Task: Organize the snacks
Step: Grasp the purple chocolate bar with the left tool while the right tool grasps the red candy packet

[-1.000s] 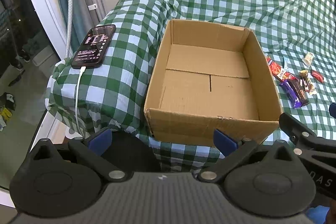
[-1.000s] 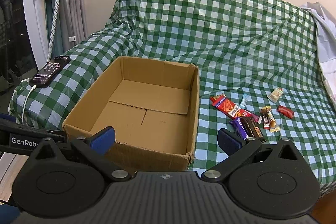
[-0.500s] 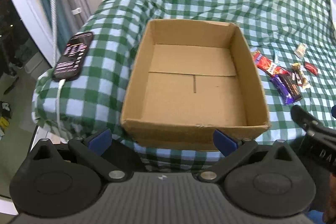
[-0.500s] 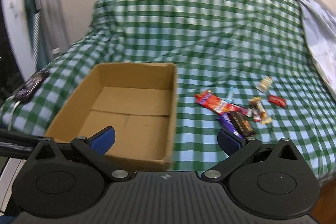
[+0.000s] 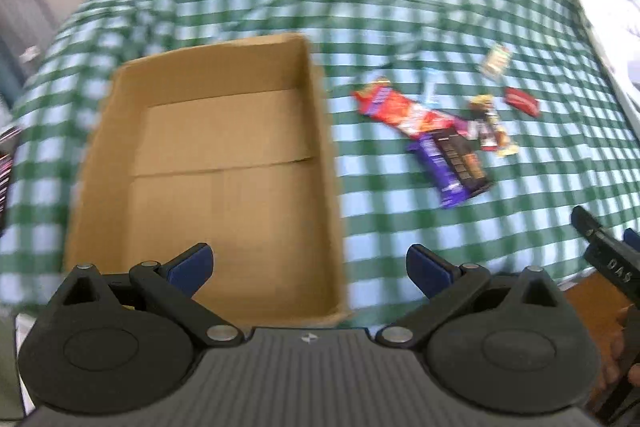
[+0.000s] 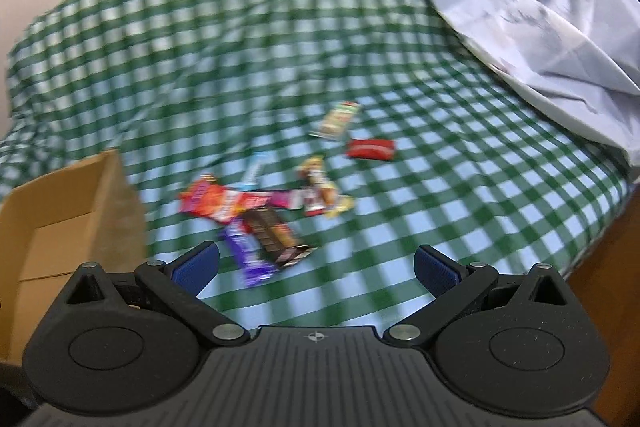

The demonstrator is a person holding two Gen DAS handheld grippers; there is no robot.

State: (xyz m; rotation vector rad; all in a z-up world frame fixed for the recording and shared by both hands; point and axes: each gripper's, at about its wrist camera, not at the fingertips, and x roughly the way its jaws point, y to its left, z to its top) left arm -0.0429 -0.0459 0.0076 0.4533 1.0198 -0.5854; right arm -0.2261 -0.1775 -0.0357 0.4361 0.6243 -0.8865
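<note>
An empty open cardboard box (image 5: 224,163) sits on the green checked cloth (image 5: 400,7); its right corner shows in the right wrist view (image 6: 80,195). Several snacks lie to its right: a red wrapper (image 5: 404,109), a purple bar (image 5: 436,163), a dark bar (image 5: 464,159), a small red pack (image 5: 520,100) and a pale pack (image 5: 496,61). They also show in the right wrist view: the red wrapper (image 6: 216,205), purple bar (image 6: 248,255), dark bar (image 6: 276,235). My left gripper (image 5: 310,265) is open and empty near the box's front edge. My right gripper (image 6: 316,265) is open and empty, short of the snacks.
A grey-white sheet (image 6: 532,15) covers the right end of the cloth. A phone edge (image 5: 6,163) lies at the far left. The cloth's front edge drops off over a brown floor (image 6: 600,255). The right gripper's body (image 5: 608,263) shows beside the left one.
Both grippers have swung to the right. The box has slid left in both views, the snacks are nearer the centre, and the grey sheet has come into view. Both stay open.
</note>
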